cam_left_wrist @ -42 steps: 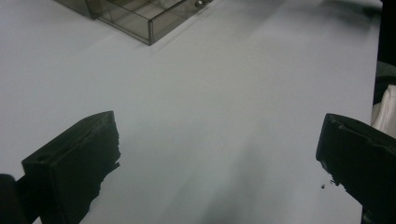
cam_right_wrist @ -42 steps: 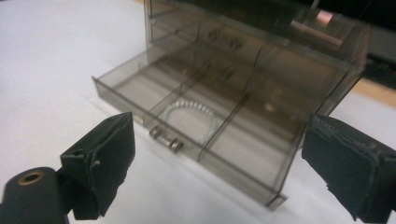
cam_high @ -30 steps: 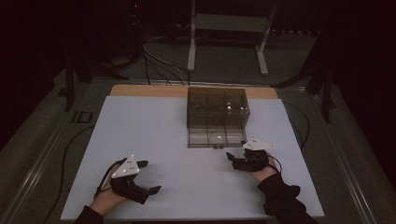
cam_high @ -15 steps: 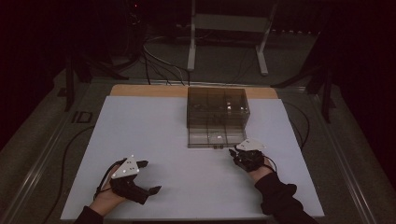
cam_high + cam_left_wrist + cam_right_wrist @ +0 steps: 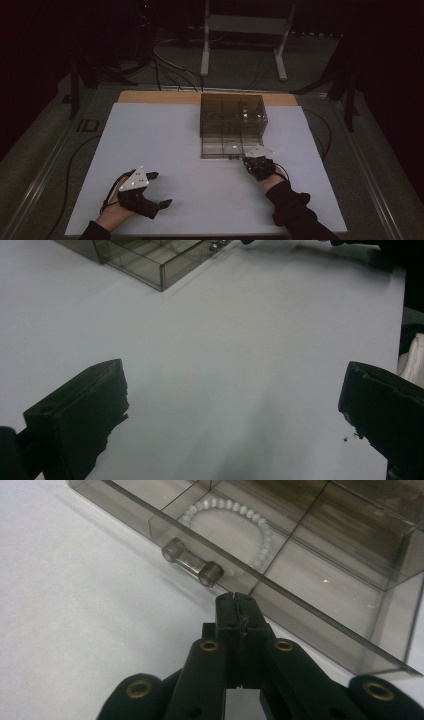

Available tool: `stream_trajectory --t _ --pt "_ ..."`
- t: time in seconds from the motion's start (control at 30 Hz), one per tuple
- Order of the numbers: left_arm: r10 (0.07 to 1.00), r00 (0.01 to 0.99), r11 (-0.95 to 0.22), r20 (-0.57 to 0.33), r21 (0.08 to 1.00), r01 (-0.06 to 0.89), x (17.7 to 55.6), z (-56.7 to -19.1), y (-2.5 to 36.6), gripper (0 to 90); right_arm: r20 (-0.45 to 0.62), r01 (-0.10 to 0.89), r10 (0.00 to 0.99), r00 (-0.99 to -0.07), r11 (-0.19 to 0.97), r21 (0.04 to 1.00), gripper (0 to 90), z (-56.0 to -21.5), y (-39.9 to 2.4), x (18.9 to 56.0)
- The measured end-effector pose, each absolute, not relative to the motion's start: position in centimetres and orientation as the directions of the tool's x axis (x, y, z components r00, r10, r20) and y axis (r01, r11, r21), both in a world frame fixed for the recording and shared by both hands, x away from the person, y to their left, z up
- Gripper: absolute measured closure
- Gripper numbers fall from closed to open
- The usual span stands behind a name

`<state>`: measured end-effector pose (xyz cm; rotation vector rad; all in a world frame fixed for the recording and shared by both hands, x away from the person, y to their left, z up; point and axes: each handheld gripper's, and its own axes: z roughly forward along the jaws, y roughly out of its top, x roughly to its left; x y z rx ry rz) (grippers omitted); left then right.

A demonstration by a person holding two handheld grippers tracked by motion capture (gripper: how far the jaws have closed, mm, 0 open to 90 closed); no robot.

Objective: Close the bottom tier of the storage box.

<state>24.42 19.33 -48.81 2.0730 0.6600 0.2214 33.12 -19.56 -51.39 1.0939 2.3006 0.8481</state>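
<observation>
The smoky clear organiser box (image 5: 233,116) has 1 drawer (image 5: 310,575) pulled out; its middle compartment holds a pale bead bracelet (image 5: 260,522). The right gripper (image 5: 235,600) has just clenched empty beside the drawer's handle (image 5: 192,569). The left gripper (image 5: 152,190), well apart, gapes empty. Upper box contents are indistinct.

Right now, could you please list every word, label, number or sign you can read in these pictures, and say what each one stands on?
None: no readable text anywhere.
The clear drawer box, its open drawer and handle carry no label.
The bead bracelet and white table are plain.
A small dark plate left of the table is too small and dim to read.
</observation>
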Motion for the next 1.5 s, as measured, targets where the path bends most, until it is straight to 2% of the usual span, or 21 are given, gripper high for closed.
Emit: stream_trajectory --t 1.5 --pt "0.534 0.84 -0.432 -0.099 0.822 0.371 24.5 -48.8 19.4 0.0 -0.109 0.557 0.824 -0.556 0.467 0.687 90.0 -51.8 -18.2 37.1"
